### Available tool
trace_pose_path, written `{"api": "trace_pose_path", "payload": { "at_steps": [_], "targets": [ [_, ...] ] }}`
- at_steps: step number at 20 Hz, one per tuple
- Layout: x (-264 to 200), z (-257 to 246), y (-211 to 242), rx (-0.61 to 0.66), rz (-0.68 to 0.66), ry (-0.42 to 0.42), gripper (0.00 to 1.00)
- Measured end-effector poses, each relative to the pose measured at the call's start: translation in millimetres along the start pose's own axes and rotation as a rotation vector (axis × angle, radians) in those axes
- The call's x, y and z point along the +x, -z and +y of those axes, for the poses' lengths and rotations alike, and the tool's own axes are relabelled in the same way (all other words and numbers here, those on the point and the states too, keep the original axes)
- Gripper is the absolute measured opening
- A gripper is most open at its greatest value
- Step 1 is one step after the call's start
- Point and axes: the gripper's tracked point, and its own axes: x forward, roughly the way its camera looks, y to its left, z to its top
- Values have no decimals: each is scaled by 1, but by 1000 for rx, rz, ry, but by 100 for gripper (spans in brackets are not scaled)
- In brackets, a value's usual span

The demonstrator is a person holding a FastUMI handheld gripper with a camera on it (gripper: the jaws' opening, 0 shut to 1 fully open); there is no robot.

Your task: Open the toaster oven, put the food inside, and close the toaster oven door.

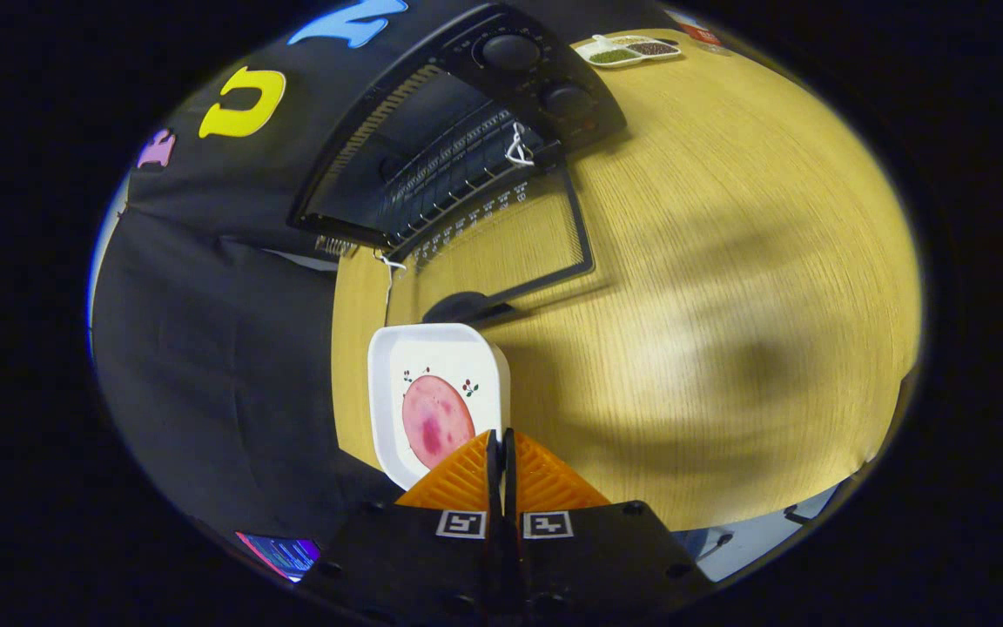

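Observation:
My gripper (501,438) has its orange fingers (545,479) pressed together on the near rim of a white square plate (475,353). A round pink slice of meat (437,420) lies on the plate. The plate stretches ahead of the fingers and slightly to their left, toward the oven. Beyond it stands the black toaster oven (397,96), whose glass door (510,239) is folded down flat over the wooden table (728,287). The door's handle (464,306) is just past the plate's far edge. A wire rack (458,178) shows inside the open cavity, and two knobs (511,50) sit on the oven's right panel.
A white divided dish (629,50) with dark and green beans sits far back on the table, beyond the oven's knobs. White string (519,148) hangs at the door's hinge corners. The table's left edge runs beside the plate, with black cloth below it.

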Motion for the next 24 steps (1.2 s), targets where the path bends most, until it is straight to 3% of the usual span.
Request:
{"api": "trace_pose_path", "payload": {
  "at_steps": [9,15,19,24],
  "targets": [
    [15,54,-43,222,-283,-32,2],
    [19,58,-76,399,-459,-28,2],
    [31,68,-98,543,-493,-84,2],
    [52,73,-127,651,-556,-90,2]
  ]
}}
